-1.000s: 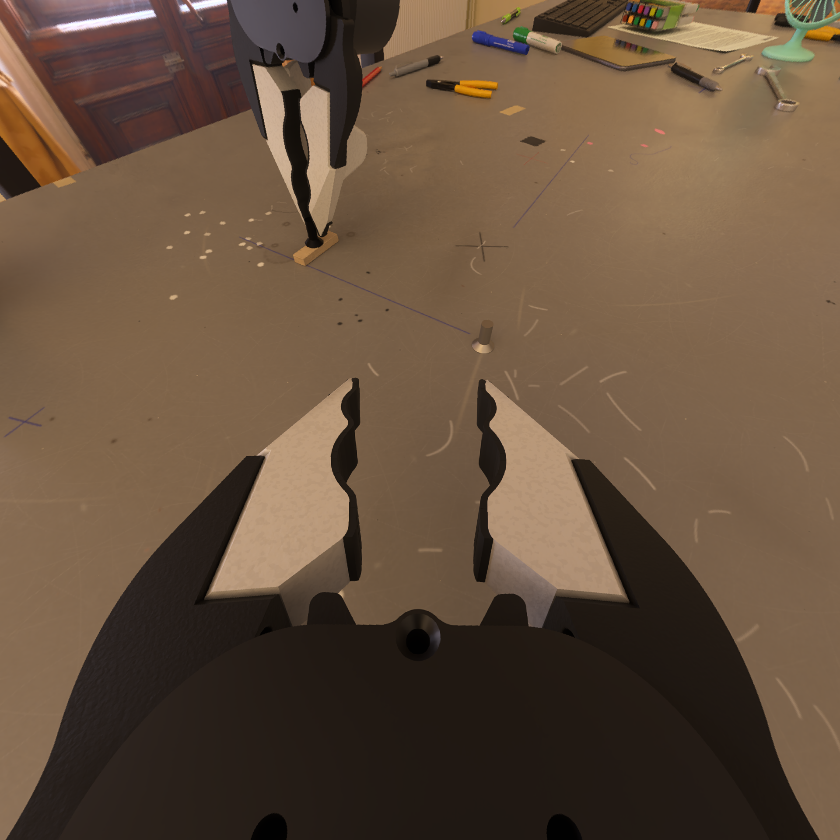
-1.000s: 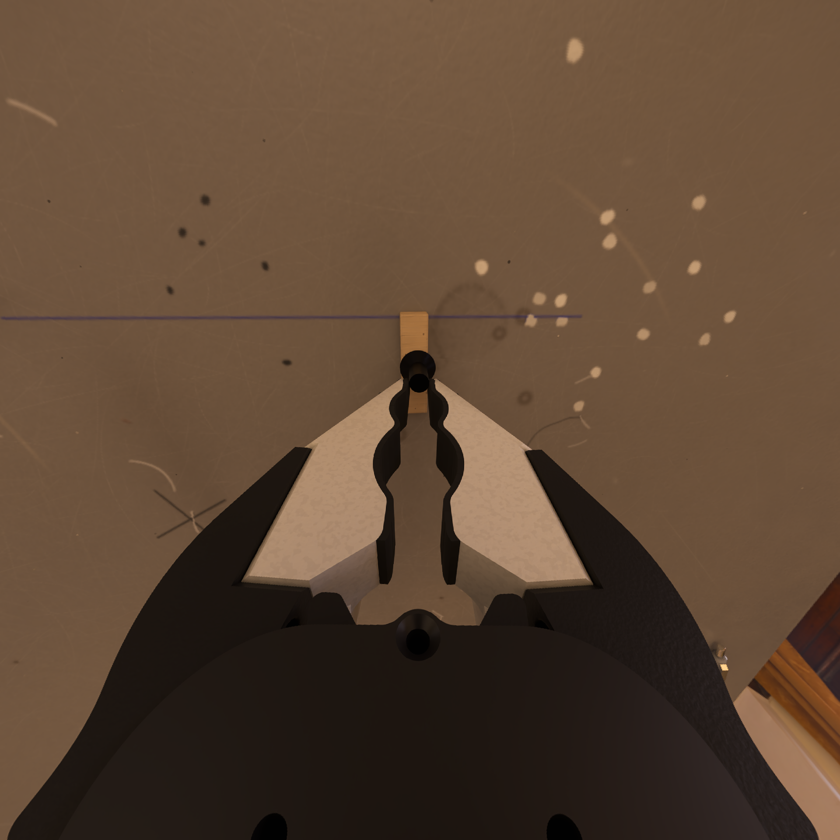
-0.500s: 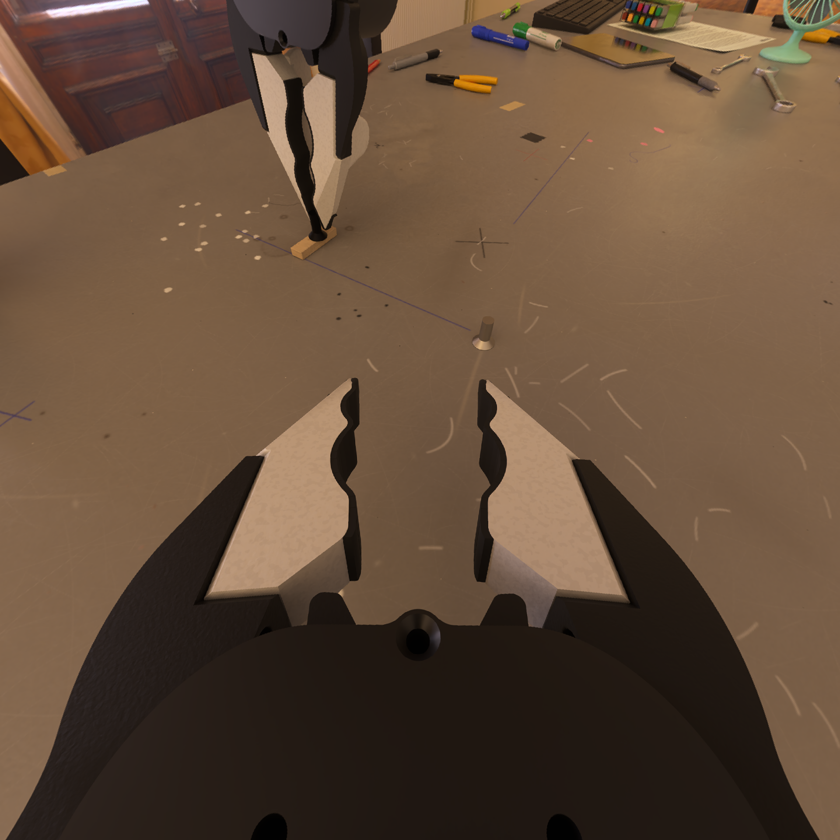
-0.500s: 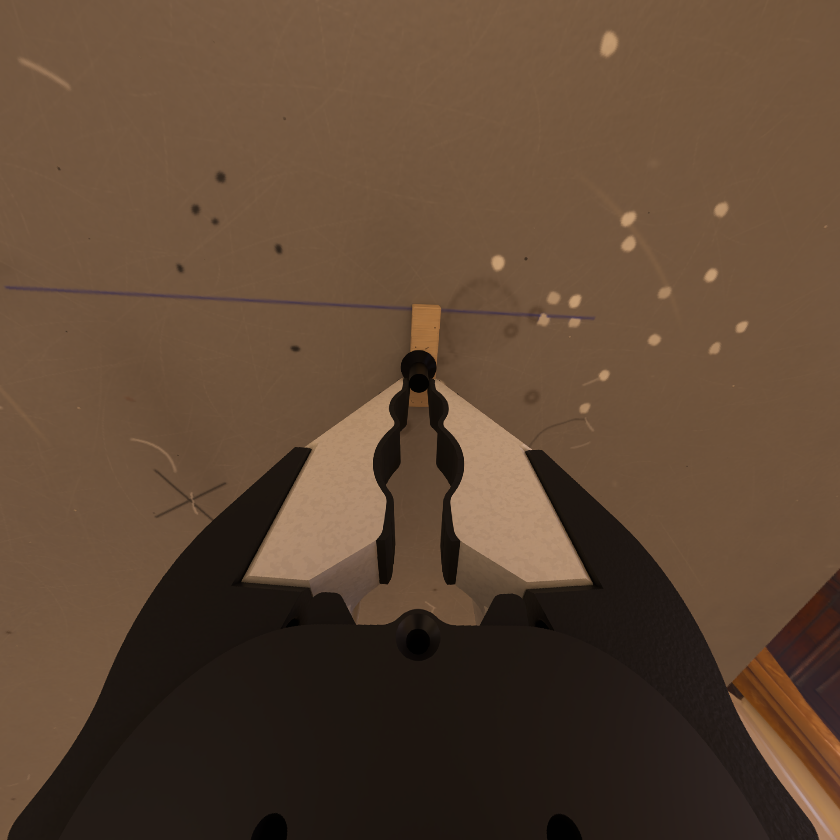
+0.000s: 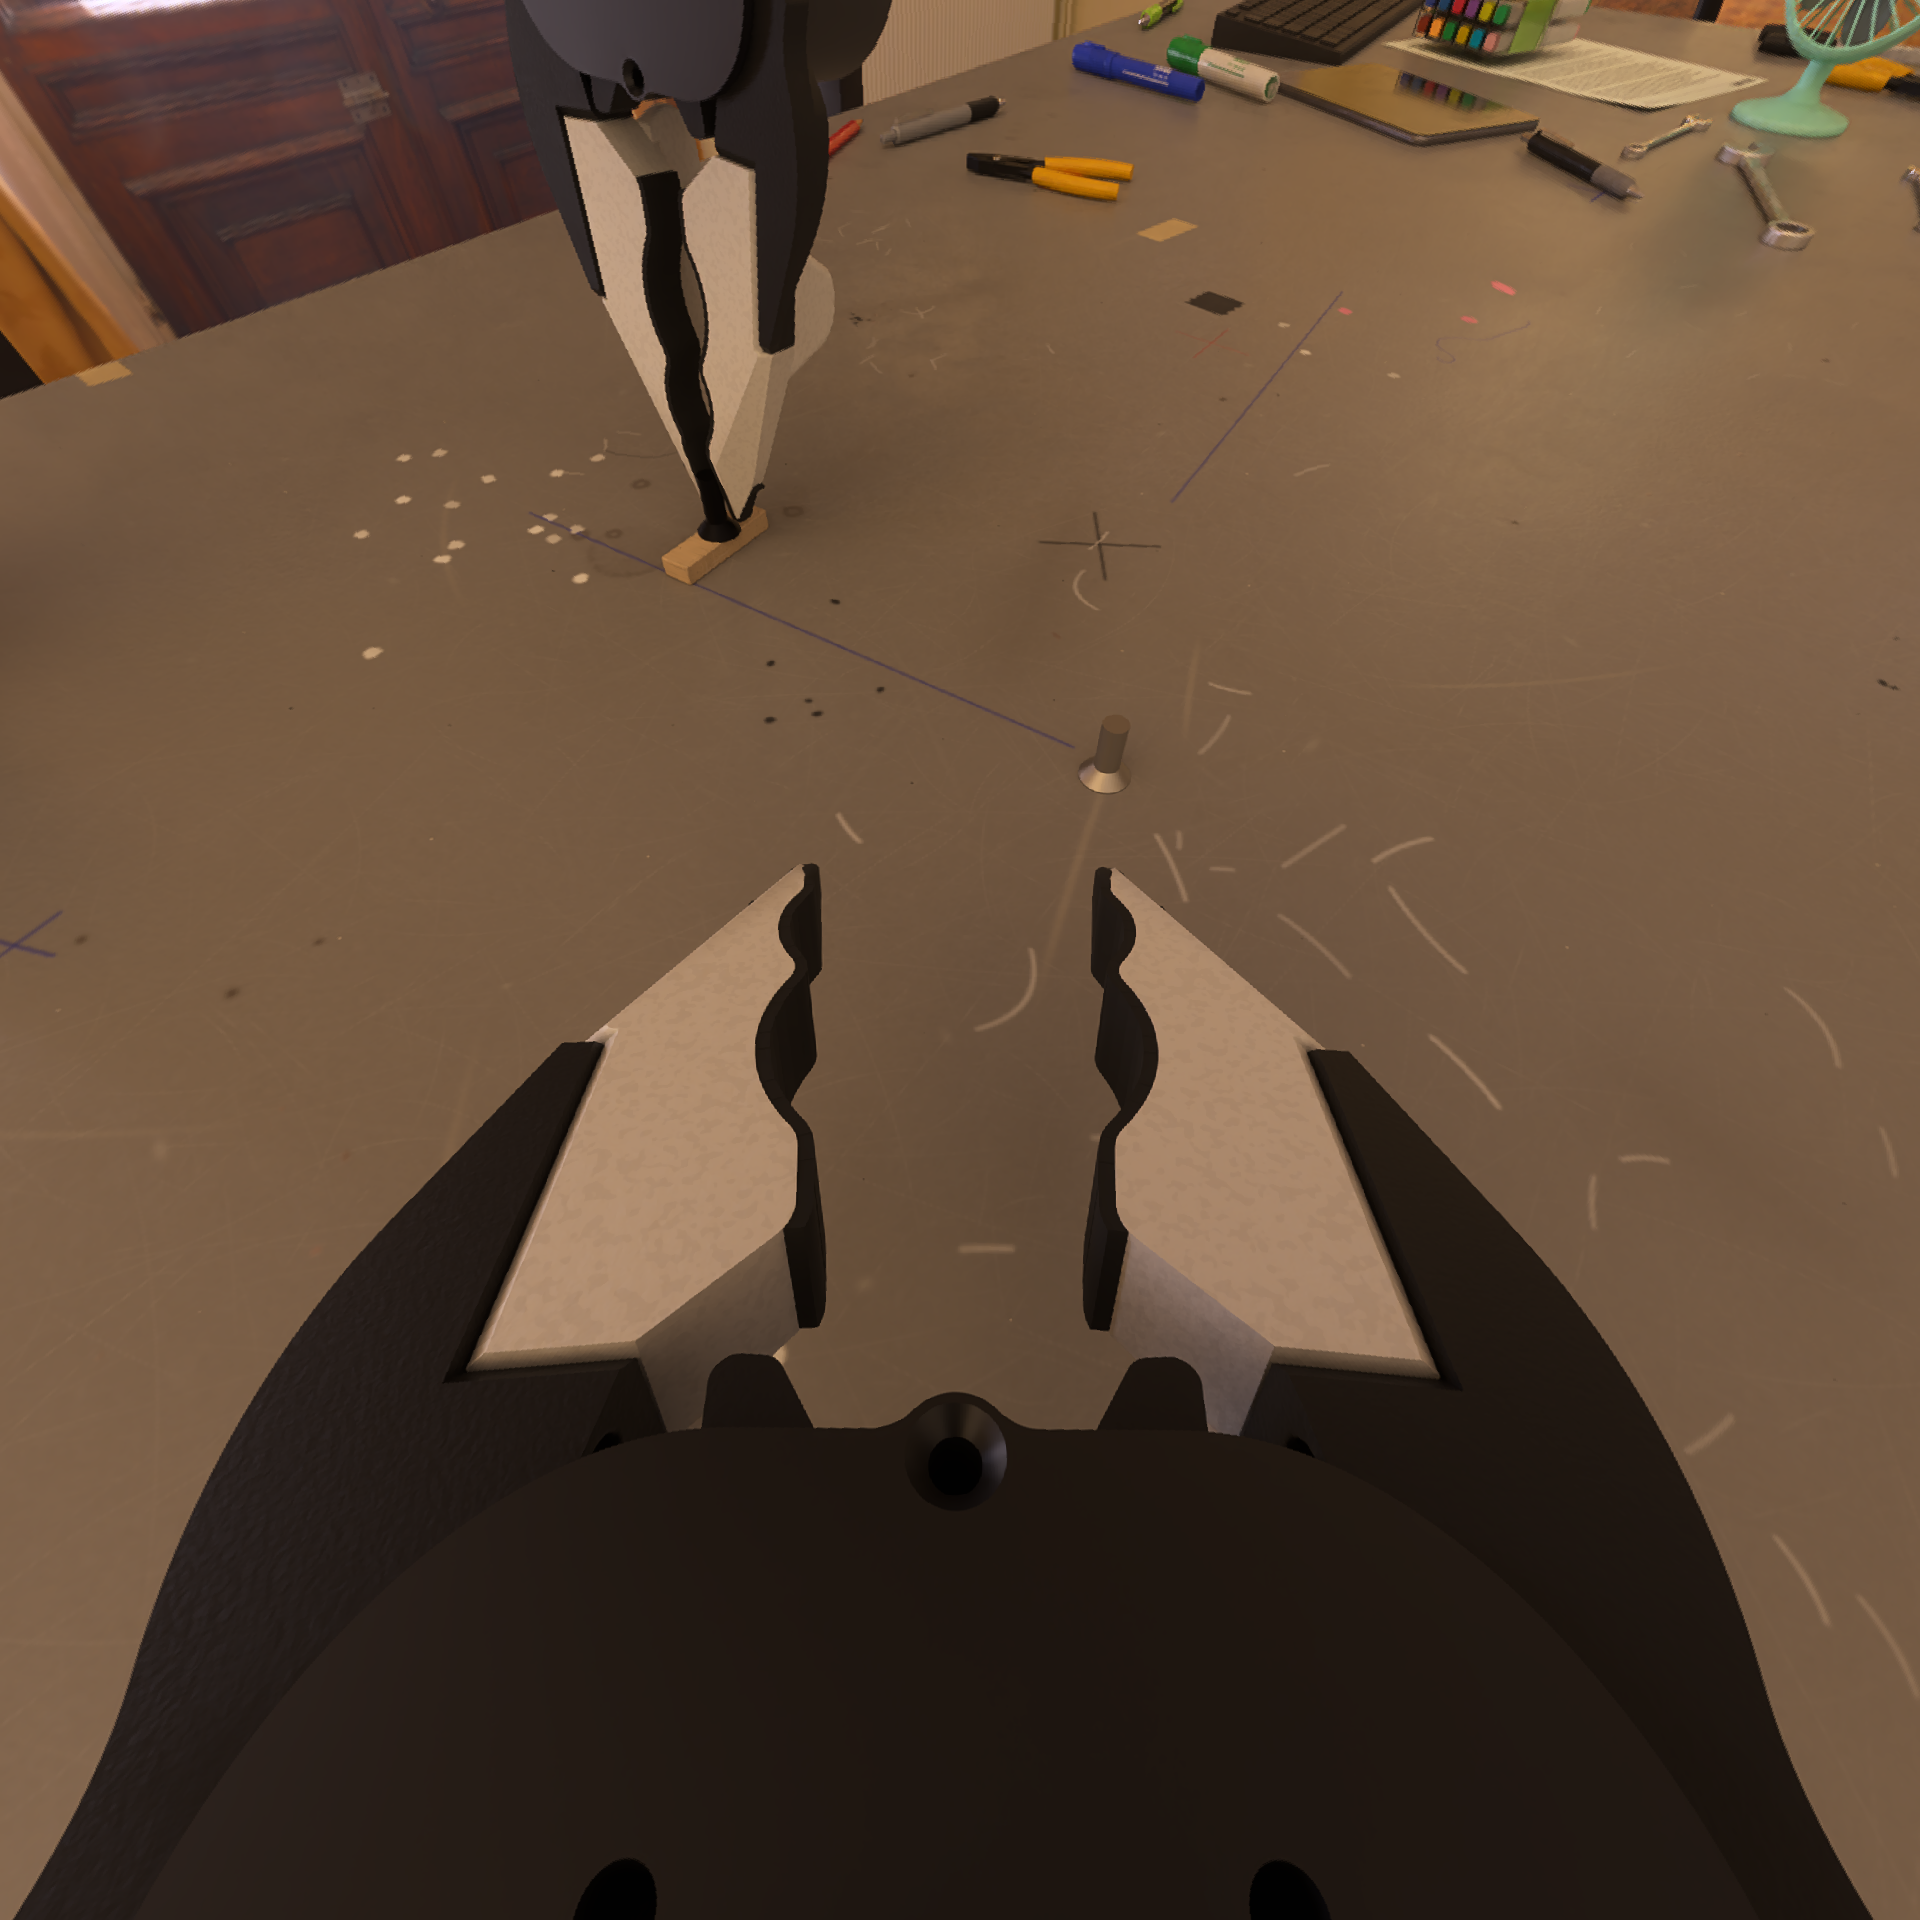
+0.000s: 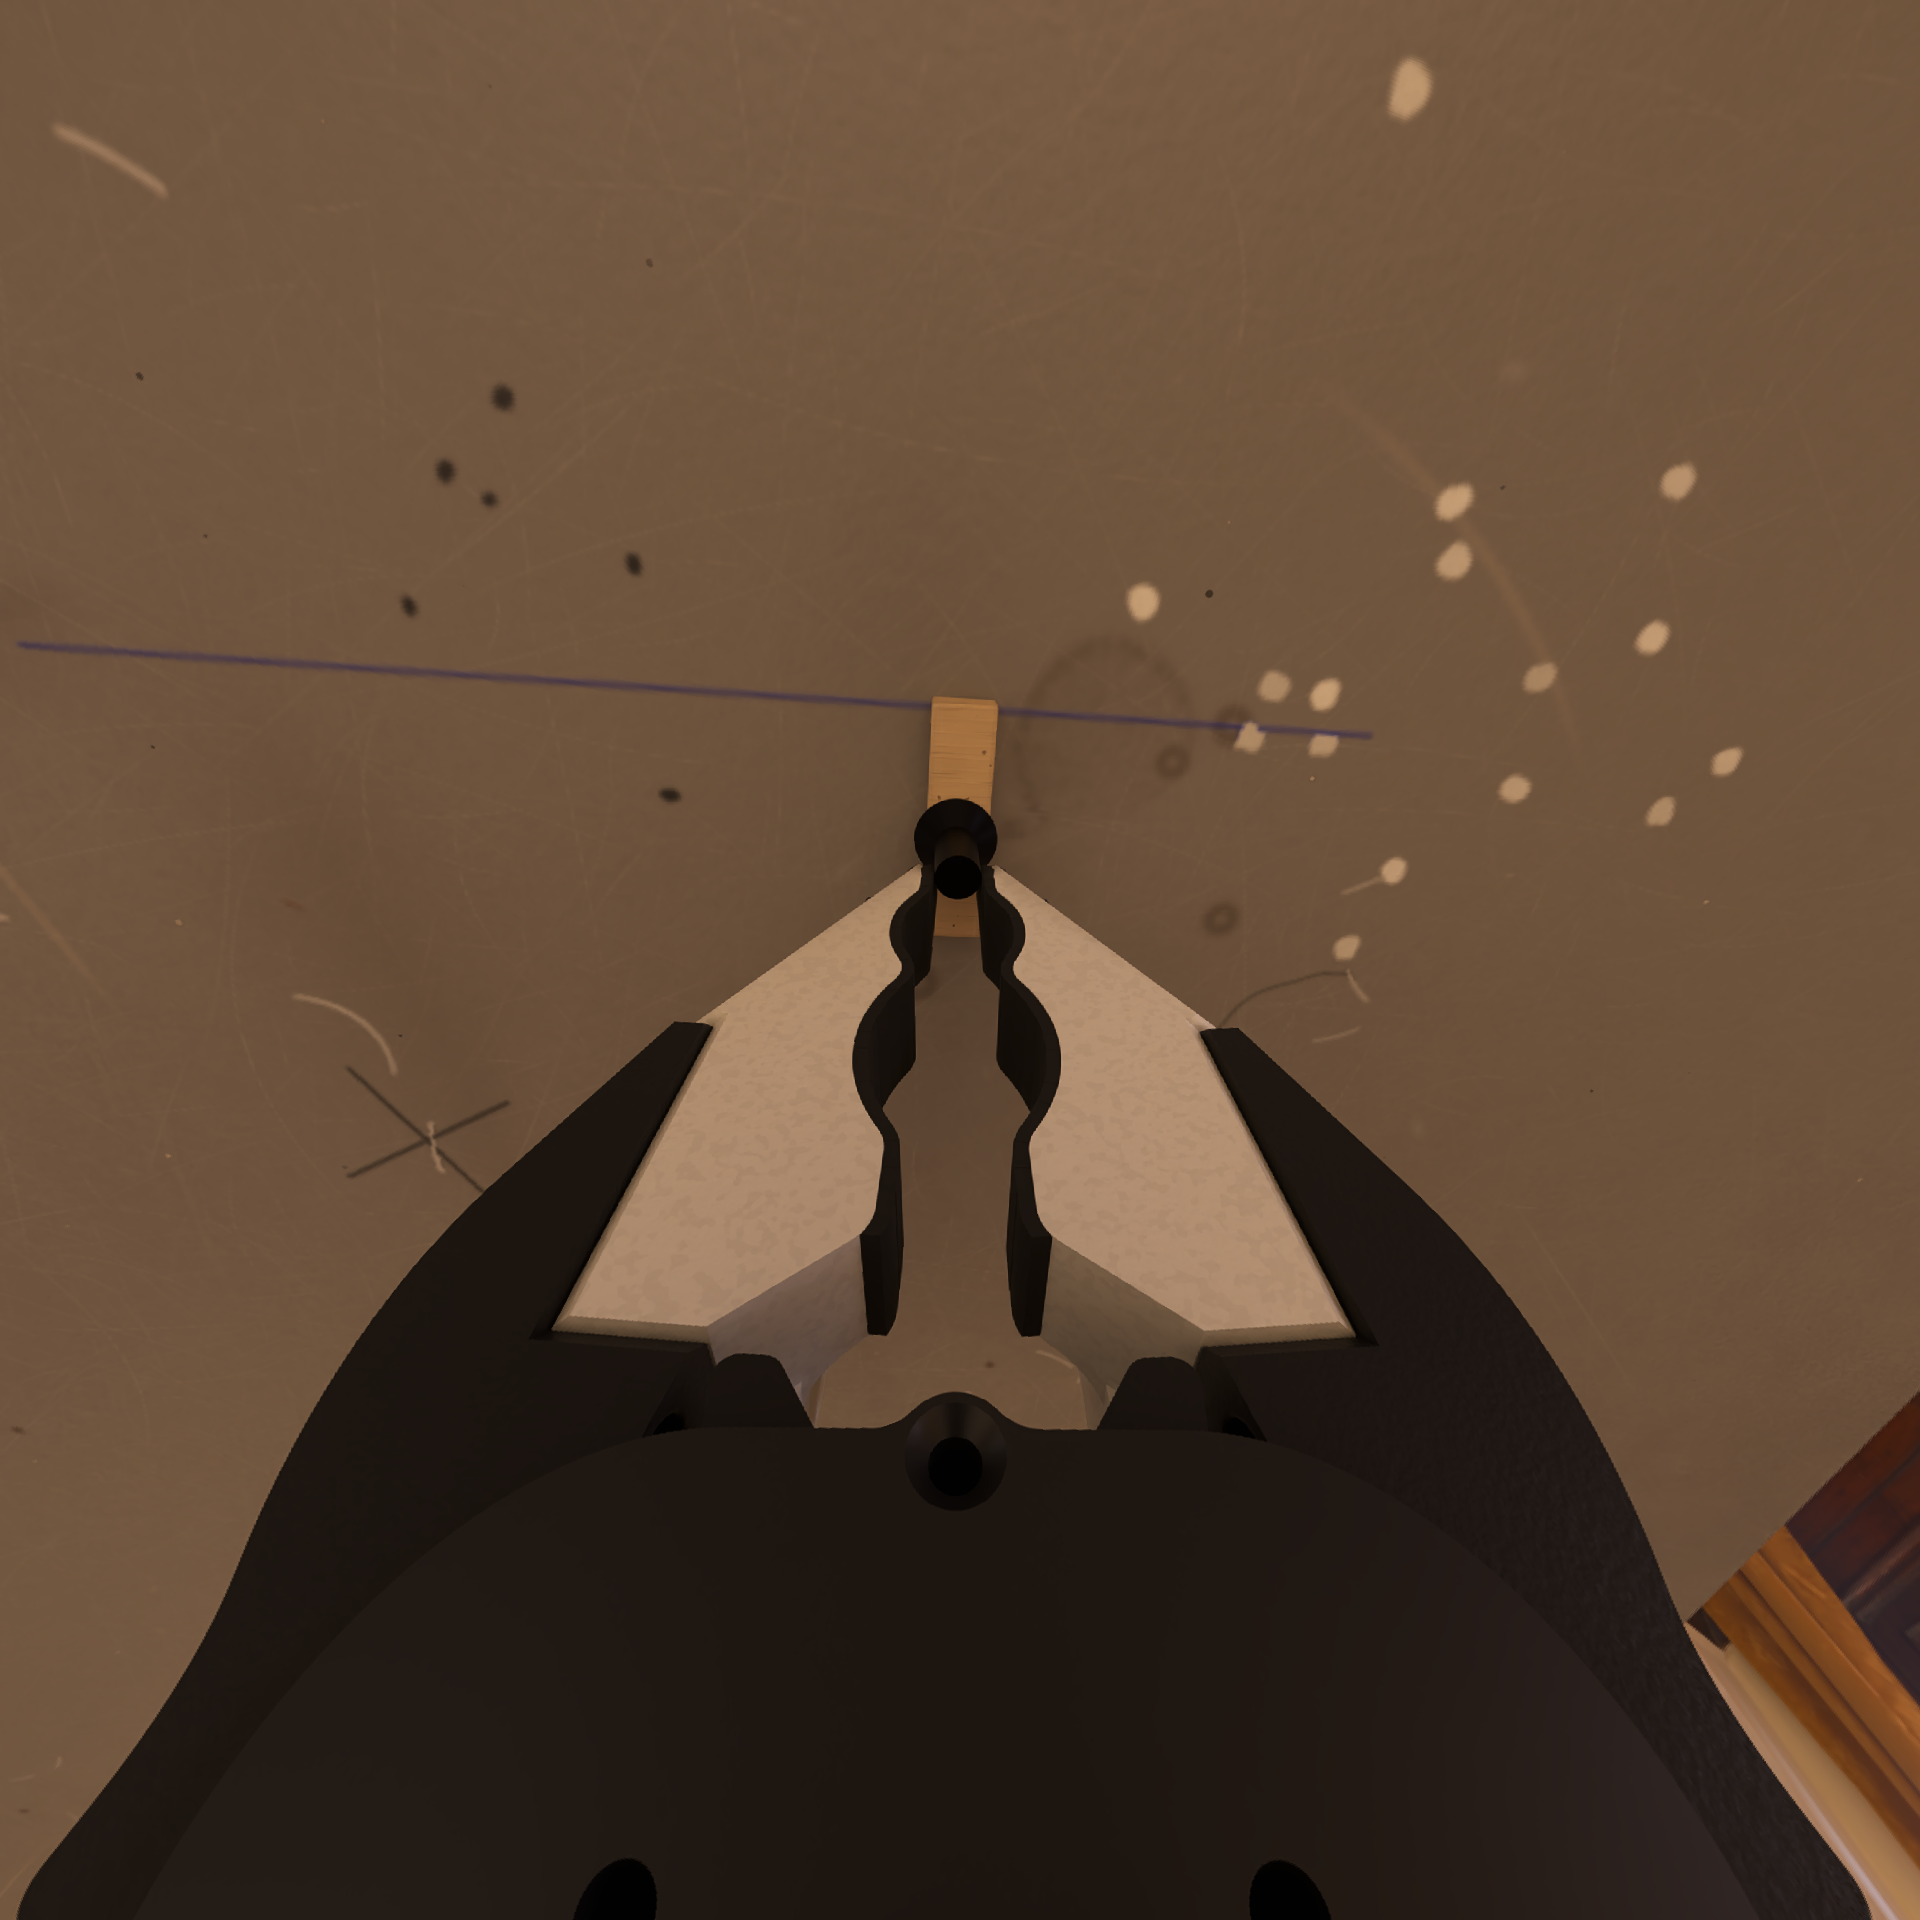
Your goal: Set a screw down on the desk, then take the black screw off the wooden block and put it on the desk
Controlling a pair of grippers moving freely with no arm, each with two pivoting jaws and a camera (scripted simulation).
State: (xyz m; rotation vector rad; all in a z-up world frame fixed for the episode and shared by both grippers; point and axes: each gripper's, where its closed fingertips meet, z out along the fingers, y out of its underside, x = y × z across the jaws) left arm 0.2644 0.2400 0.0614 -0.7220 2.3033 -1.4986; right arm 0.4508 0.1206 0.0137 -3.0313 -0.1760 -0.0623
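- Your right gripper (image 6: 956,878) points straight down with its jaws clamped on the shank of the small black flat-headed screw (image 6: 955,844), whose head sits on the pale wooden block (image 6: 963,748).
- Your left gripper (image 5: 954,883) has its jaws spread wide with nothing between them, above bare grey desk (image 5: 1558,935).
- Just ahead of its tips the short grey metal countersunk screw (image 5: 1105,756) stands head-down on the desk, well apart from the block (image 5: 715,544).
- The block lies toward the far left edge, across a thin blue line (image 5: 883,670); white paint dots (image 6: 1455,530) lie beside it.
- Yellow-handled pliers (image 5: 1051,172), markers (image 5: 1138,71), a black keyboard (image 5: 1314,21) and steel spanners (image 5: 1764,195) crowd the far right corner.
- The middle of the desk lies open.
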